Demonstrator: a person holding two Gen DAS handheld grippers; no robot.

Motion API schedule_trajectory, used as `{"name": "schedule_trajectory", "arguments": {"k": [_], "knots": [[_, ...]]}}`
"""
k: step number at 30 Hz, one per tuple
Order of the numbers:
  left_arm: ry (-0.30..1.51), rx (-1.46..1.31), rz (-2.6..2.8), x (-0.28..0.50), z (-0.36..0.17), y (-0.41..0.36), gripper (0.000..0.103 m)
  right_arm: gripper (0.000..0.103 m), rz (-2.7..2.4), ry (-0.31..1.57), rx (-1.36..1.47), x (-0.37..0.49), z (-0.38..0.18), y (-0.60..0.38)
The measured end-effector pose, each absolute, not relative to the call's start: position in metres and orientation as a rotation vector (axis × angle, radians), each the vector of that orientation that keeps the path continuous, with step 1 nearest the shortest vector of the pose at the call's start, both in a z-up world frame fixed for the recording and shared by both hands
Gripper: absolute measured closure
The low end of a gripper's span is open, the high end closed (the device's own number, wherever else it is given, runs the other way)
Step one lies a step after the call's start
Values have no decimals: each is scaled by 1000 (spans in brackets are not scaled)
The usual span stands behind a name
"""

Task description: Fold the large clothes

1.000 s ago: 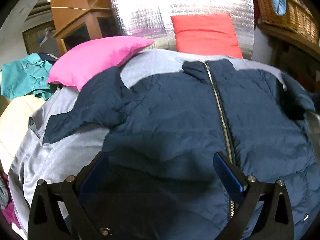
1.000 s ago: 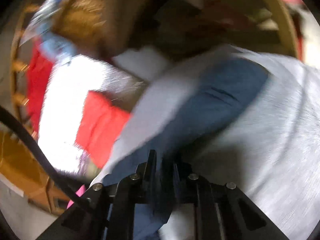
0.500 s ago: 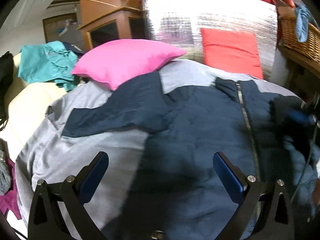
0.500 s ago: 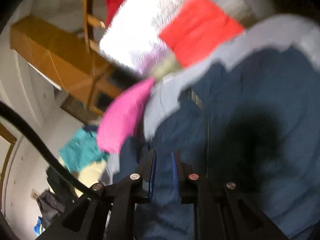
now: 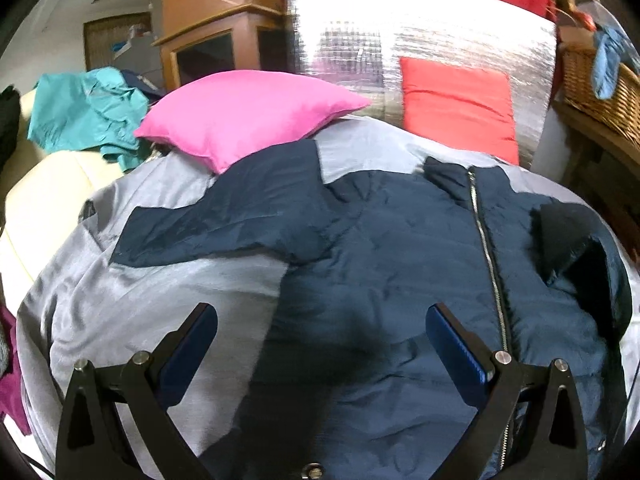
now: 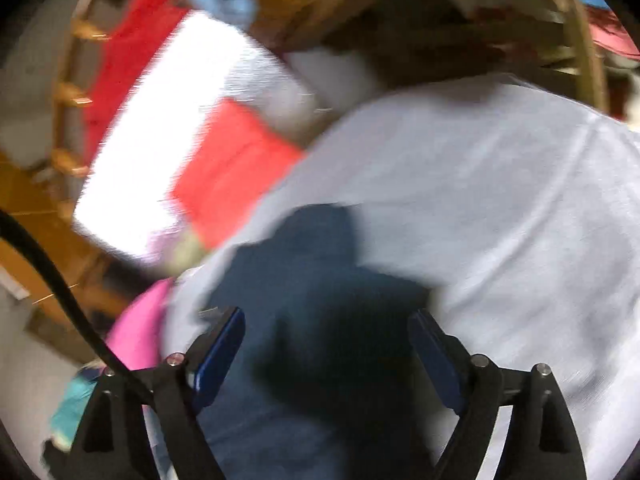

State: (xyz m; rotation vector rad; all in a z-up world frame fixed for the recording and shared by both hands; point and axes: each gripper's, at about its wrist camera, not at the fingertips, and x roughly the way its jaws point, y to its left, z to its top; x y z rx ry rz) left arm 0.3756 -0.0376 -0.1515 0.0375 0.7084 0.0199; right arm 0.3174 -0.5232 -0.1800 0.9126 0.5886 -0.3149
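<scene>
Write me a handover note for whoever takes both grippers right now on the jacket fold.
Left gripper: open, empty, poised over the navy jacket.
Right gripper: jaws opening, nothing pinched between them; view blurred.
Jacket lies zip-up on the grey sheet. One sleeve is folded in over the body; the other sleeve lies spread toward the pink pillow.
Done: first sleeve fold.
Left: probably fold the spread sleeve in, then fold the body.
</scene>
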Motion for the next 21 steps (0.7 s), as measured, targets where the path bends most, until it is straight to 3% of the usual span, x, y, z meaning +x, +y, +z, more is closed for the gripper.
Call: {"name": "schedule_trajectory", "arguments": {"k": [2,4,6,9,14,16,17,19,21], "knots": [[712,54,14,377,-153,-44,0,16,-286,642,996,330,-205,-540],[719,58,12,380,-155,-47,0,24,-231,655,1066,342,-223,-545],[723,53,10,381,-156,-48,0,56,-244,643,1024,349,-221,-539],[718,54,13,384,-154,-48,0,75,-234,599,880,354,-186,-519],[726,21,16,388,-154,-44,0,75,-91,524,689,376,-124,-451],[722,13,20,390,-153,-42,0,74,38,535,687,400,-111,-426],[722,11,23,390,-152,-41,0,65,134,542,687,415,-102,-406],[721,-3,25,392,-152,-38,0,13,231,553,689,434,-94,-384],[727,-16,25,394,-152,-36,0,12,292,532,700,437,-89,-366]]}}
